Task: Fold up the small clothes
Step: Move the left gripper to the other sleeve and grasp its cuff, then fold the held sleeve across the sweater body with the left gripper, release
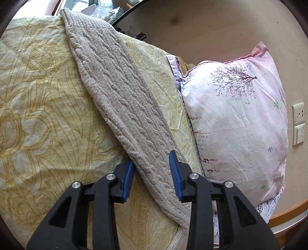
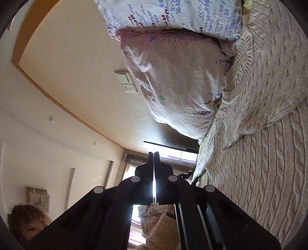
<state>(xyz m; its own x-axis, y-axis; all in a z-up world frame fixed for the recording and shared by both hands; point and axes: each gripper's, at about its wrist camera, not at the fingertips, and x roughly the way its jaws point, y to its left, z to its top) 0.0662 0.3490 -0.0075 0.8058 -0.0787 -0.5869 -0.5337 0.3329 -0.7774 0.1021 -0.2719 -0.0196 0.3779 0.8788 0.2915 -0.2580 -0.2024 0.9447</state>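
Note:
A beige cable-knit sweater (image 1: 115,86) lies on the yellow patterned bedspread (image 1: 38,96); one long strip of it runs diagonally toward my left gripper (image 1: 152,157). The blue pads (image 1: 128,182) stand a little apart, straddling the strip, which stays flat and passes under the right finger without being pinched. In the right wrist view the sweater (image 2: 259,134) fills the right side, its round neckline toward the pillows. My right gripper (image 2: 154,152) is shut with nothing in it, tilted up and off to the left of the sweater.
A pink floral pillow (image 1: 234,119) (image 2: 173,77) leans on the wall beside the sweater, with a lavender-print pillow (image 2: 173,13) next to it. Wall sockets and switches (image 1: 298,123) (image 2: 127,81) sit on the wall. A person's head (image 2: 25,221) shows low left.

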